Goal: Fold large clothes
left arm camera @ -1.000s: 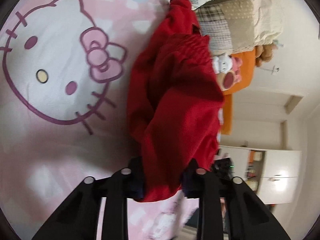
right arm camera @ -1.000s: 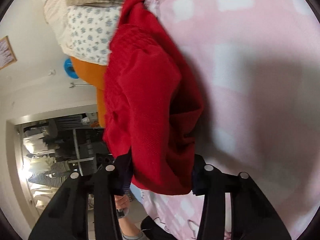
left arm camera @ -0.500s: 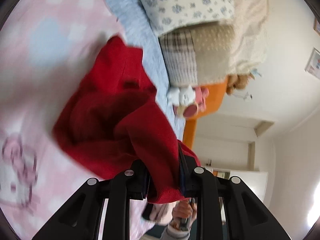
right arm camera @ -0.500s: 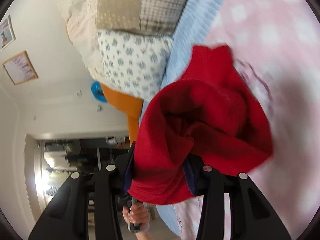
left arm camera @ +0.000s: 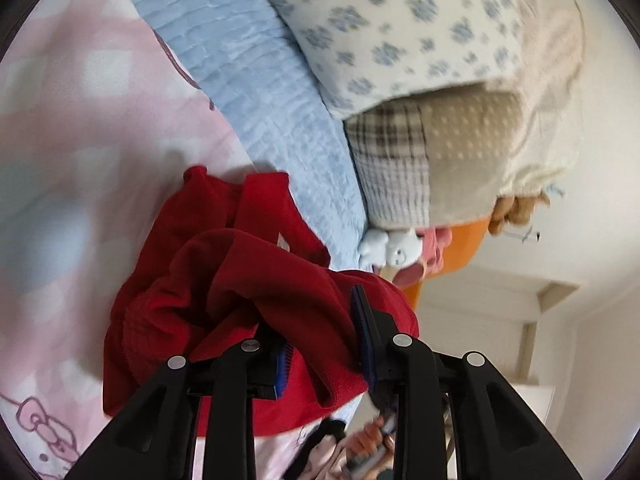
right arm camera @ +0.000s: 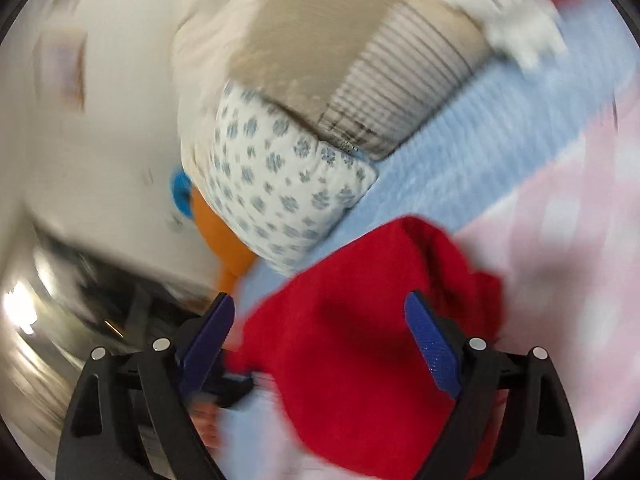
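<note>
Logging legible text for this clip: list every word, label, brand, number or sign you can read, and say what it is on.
No text can be read in either view.
red garment: a small pale tag shows at a fold, too small and blurred to read.
pink cartoon-print bedspread: printed drawings only, no lettering visible.
wall picture in the right wrist view: smeared by motion, unreadable.

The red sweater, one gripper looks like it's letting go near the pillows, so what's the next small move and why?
Probably let the left gripper release too. The right gripper has its jaws opening, its blue pads standing clear of the red sweater, which lies bunched on the pink bedspread by the blue blanket. The left jaws are only starting to ease, fabric still pinched between them, so the fold can't settle yet.
</note>
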Available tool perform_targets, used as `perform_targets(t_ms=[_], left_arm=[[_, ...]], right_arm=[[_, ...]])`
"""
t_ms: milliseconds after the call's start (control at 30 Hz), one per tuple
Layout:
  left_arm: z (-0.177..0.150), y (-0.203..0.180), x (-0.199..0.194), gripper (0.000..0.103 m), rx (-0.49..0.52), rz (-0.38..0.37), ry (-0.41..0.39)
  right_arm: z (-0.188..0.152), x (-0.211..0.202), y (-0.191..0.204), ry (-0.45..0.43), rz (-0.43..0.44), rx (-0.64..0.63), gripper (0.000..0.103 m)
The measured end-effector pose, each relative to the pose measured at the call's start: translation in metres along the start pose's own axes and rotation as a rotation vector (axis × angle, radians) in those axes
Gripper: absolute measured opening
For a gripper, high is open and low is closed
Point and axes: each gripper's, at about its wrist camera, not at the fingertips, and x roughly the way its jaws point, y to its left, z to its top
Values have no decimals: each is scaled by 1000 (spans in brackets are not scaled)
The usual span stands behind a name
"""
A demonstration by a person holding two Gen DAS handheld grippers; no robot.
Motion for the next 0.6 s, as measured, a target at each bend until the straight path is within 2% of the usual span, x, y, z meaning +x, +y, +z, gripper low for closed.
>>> perform_targets(t_ms=[33, 67, 133, 167, 233, 267, 300, 333, 433, 500, 533, 567, 600], left_arm=[[-4, -2, -4, 31, 5, 3, 7], [-8, -2, -9, 32, -6, 3, 15], [-13, 1, -18, 33, -32, 0, 9], [-15, 3, -24, 36, -37, -1, -3], [-20, -1, -51, 65, -33, -21, -99], [-20, -4, -63, 92, -24, -36, -144], [-23, -12, -83, 94, 5, -52, -214], [-25, -21, -97, 94, 44, -27, -252], [-30, -53, -108, 94, 204, 80, -292], [-39, -81, -94, 94, 368, 157, -317], [-45, -95, -81, 94, 458, 231, -331], [-54, -113, -58, 94, 606, 380, -364], [-63, -126, -35, 94, 728, 494, -392]], right_arm=[[-5, 2, 7, -7, -16, -75, 70], [-12, 7, 15, 2, -20, -151, 63], [-24, 29, 27, 29, -36, -248, 59], [-27, 40, 31, 3, -112, -306, 56], [-28, 63, 31, -30, -256, -339, 58], [-27, 76, 28, -36, -318, -328, 57], [-25, 84, 26, -37, -351, -311, 57], [-23, 91, 25, -39, -366, -284, 55], [-24, 83, 47, -78, -301, -330, 54], [-26, 74, 69, -85, -265, -400, 49], [-29, 70, 87, -74, -281, -473, 41], [-31, 69, 96, -61, -304, -509, 37], [-34, 75, 106, -20, -362, -558, 30]])
